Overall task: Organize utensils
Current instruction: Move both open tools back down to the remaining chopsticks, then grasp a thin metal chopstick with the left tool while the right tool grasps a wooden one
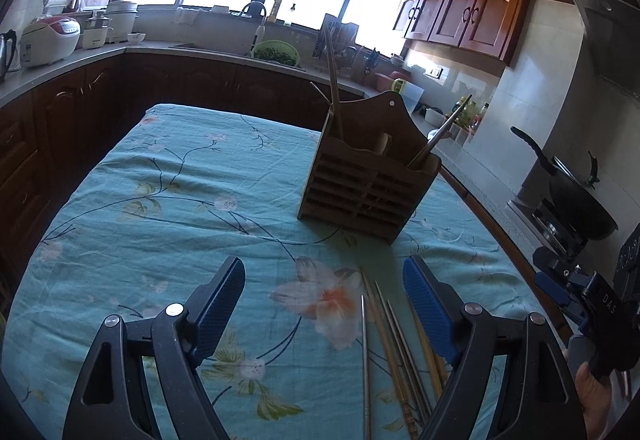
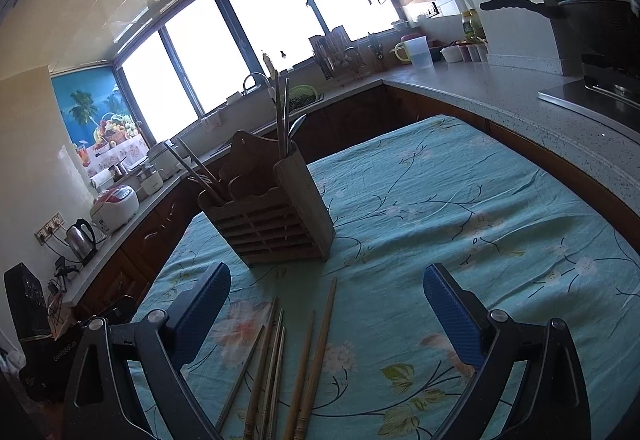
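left hand-held gripper (image 1: pixel 324 292) and right hand-held gripper (image 2: pixel 327 298) both wide open, empty, above loose chopsticks (image 2: pixel 312 356) on floral-clothed desk (image 2: pixel 460 207), wooden utensil holder (image 2: pixel 276 215) behind

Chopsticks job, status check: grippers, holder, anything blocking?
Left gripper open, empty. Right gripper open, empty. Loose chopsticks flat on the tablecloth, in front of the wooden holder, which is partly filled. No obstruction seen.

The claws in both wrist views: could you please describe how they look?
Each claw, left and right, has matte black linked arms with silver pivot pins and flat fingers faced with blue textured pads. The left view shows white "DAS" lettering on the other claw's body.
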A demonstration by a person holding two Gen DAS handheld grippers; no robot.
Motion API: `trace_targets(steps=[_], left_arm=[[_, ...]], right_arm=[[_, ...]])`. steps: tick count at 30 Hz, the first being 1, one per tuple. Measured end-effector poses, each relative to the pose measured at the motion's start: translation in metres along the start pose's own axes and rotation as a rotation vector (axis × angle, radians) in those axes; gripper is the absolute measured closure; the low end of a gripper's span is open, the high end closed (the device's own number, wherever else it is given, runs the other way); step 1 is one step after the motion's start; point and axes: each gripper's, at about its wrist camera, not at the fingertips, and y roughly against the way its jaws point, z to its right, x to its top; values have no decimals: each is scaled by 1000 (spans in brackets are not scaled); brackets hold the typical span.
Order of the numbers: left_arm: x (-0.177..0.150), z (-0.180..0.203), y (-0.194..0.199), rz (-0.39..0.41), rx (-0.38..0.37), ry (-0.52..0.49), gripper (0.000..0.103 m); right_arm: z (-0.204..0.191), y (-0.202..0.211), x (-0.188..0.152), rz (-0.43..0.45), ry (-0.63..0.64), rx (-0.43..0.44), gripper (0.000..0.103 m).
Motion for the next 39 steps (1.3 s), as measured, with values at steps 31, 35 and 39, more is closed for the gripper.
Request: trace_targets(steps=[31,35,39], left_arm=[[-19,56,-105,-390,40,-255,70],[-19,52,-105,-372,63,-278,79],[-15,37,-101,-371,75,-254,85]], right_arm=[[-17,-119,-26,-368,168,-95,75],[-21,-133,-32,-398,222,-123,81],[-24,-129,-36,-414,276,-134,91]])
